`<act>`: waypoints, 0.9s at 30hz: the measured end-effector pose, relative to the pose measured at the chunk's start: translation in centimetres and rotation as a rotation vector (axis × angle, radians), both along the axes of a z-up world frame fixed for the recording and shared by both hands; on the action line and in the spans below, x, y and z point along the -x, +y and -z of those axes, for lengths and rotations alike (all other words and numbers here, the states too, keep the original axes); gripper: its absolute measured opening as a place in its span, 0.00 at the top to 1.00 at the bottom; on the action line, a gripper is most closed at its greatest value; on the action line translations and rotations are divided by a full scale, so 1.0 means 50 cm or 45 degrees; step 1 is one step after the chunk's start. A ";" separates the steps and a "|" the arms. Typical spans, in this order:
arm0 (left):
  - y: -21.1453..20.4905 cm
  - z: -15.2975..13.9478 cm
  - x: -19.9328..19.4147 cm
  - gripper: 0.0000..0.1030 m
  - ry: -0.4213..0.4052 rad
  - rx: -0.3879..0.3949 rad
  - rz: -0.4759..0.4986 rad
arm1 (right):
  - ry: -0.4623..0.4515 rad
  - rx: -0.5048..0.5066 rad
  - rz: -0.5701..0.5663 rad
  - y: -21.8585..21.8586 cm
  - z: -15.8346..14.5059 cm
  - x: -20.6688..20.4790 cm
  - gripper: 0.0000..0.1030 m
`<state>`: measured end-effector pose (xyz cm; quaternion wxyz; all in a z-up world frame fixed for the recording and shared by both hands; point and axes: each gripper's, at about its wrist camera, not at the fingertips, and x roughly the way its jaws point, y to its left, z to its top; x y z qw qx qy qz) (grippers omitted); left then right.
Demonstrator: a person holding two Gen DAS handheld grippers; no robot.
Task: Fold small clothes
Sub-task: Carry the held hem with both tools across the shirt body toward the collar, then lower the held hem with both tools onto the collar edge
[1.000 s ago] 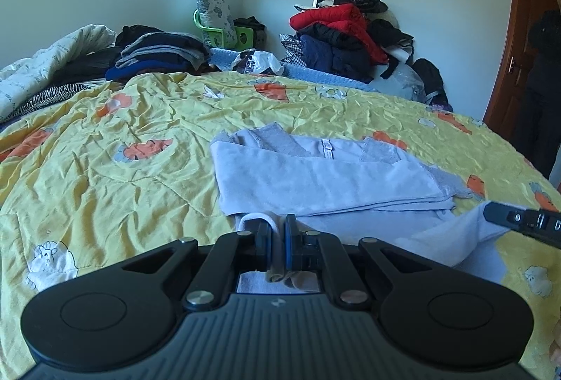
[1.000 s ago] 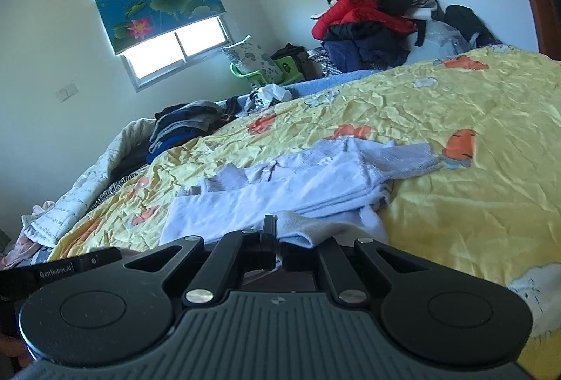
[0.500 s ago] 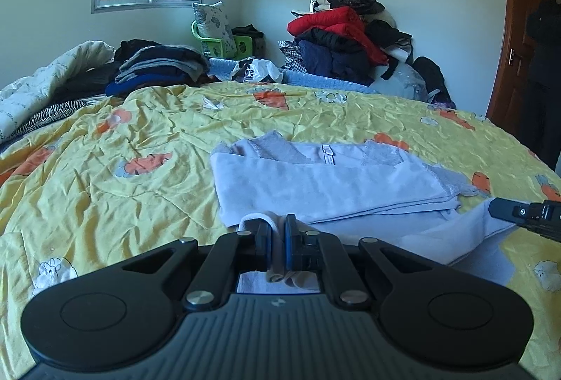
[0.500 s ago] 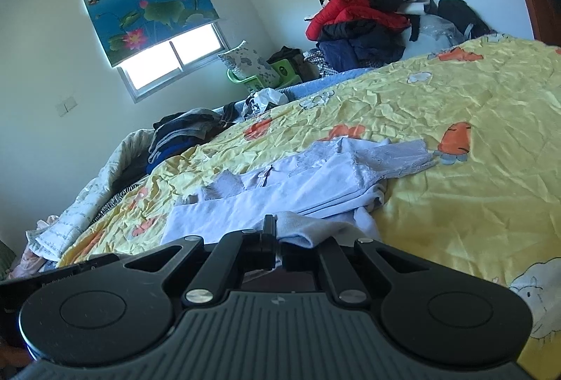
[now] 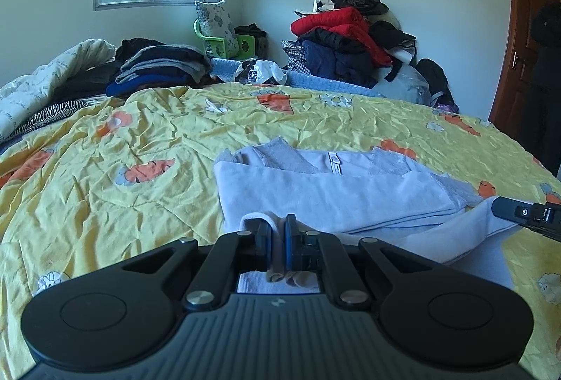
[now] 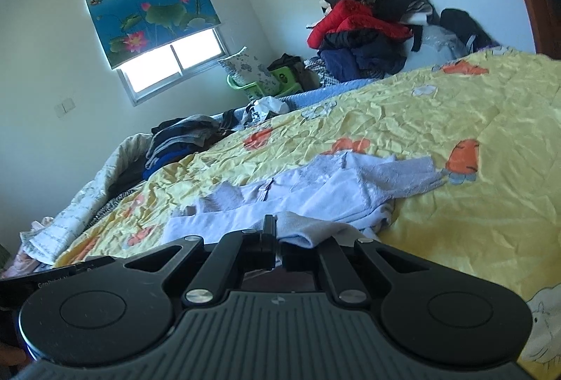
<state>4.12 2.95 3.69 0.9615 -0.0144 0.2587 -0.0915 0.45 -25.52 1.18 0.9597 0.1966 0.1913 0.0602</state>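
Note:
A small pale lilac garment (image 5: 326,190) lies partly folded on the yellow bedspread (image 5: 122,169), its collar end away from me. My left gripper (image 5: 278,232) is shut on the garment's near hem, cloth pinched between the blue pads. The right gripper (image 6: 277,239) is shut on another part of the same near edge of the garment (image 6: 315,190), a fold of cloth draped over its right finger. Its black tip shows at the right edge of the left wrist view as the right gripper (image 5: 526,215), with the hem stretched between the two.
Folded dark clothes (image 5: 157,68) are stacked at the bed's far left. A heap of red and dark jackets (image 5: 350,40) rises against the far wall. A person in dark clothes (image 5: 543,71) stands by the brown door (image 5: 515,29) on the right. White quilt (image 5: 38,89) at left.
Both wrist views have tilted up a little, so the bed and garment sit lower in the pictures. The grips on the hem are unchanged.

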 end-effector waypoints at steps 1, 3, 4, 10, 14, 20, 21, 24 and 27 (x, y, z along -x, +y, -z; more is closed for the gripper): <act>0.000 0.000 -0.003 0.93 0.001 -0.002 -0.002 | -0.001 0.003 -0.006 0.001 -0.001 -0.003 0.94; 0.000 0.001 -0.010 0.93 0.002 -0.006 -0.004 | -0.002 0.000 -0.008 0.001 -0.002 -0.007 0.94; 0.000 0.001 -0.010 0.93 0.002 -0.006 -0.003 | -0.002 -0.001 -0.009 0.001 -0.001 -0.008 0.94; 0.004 -0.005 -0.030 0.93 -0.010 -0.001 -0.008 | -0.005 -0.015 -0.002 0.001 -0.004 -0.015 0.94; 0.010 -0.015 -0.044 0.93 -0.018 0.034 -0.015 | -0.012 -0.015 -0.004 0.000 -0.012 -0.027 0.94; 0.008 -0.034 -0.073 0.93 -0.061 0.057 -0.036 | -0.035 -0.002 -0.006 -0.002 -0.027 -0.056 0.94; 0.006 -0.038 -0.082 0.93 -0.064 0.053 -0.034 | -0.039 0.002 -0.007 -0.001 -0.030 -0.064 0.94; 0.003 -0.049 -0.114 0.93 -0.064 0.054 -0.028 | -0.050 0.018 -0.008 0.000 -0.038 -0.093 0.94; 0.000 -0.058 -0.152 0.93 -0.067 0.047 -0.032 | -0.055 0.026 -0.007 -0.003 -0.046 -0.130 0.94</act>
